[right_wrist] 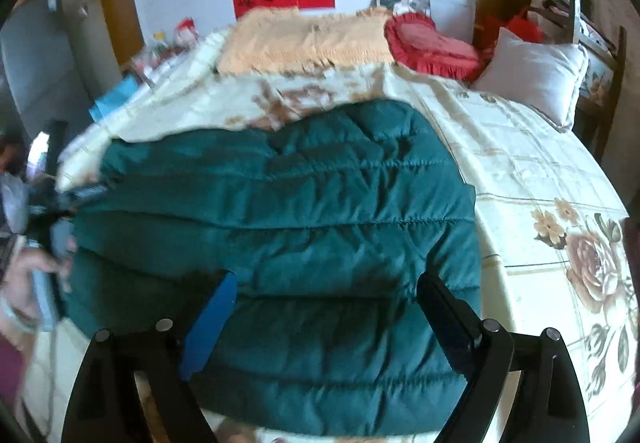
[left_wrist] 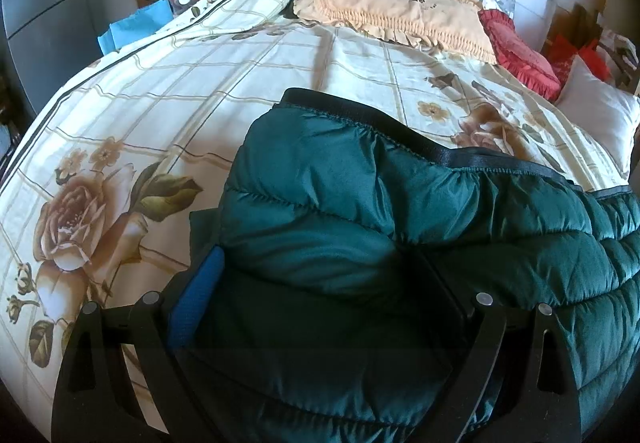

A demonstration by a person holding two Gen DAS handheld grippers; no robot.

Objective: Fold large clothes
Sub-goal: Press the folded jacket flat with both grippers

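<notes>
Two grippers work one green quilted jacket [right_wrist: 280, 211], which lies on the floral bedspread [left_wrist: 168, 95] toward the near edge of the bed, with pillows well apart at the head.

On the left side, the left gripper [left_wrist: 320, 283] has its jaws spread wide, and a thick hump of the jacket bulges up between them. The blue pad [left_wrist: 196, 307] of its left finger touches the fabric; the other finger is half sunk in dark folds. Whether it truly pinches the cloth cannot be told, since the padding fills the gap without the fingers looking closed. The jacket's black-bound hem [left_wrist: 360, 119] runs across just beyond, raised off the bedspread.

Moving right, the panel of the jacket lies fairly flat, its stitched channels running across.

On the right side, the right gripper [right_wrist: 324, 291] hovers over the near part of the jacket with fingers wide apart and nothing between them, though this view is blurred.

The step in hand looks like carrying one side over the middle. To do it well, the left gripper should bite a thin edge, not the whole puffy bundle, which would likely slip out. The right gripper could pin the flat panel near the fold line so the slick shell does not slide on the bedspread. Laying the hem down level with the stitching should keep the fold square.
</notes>
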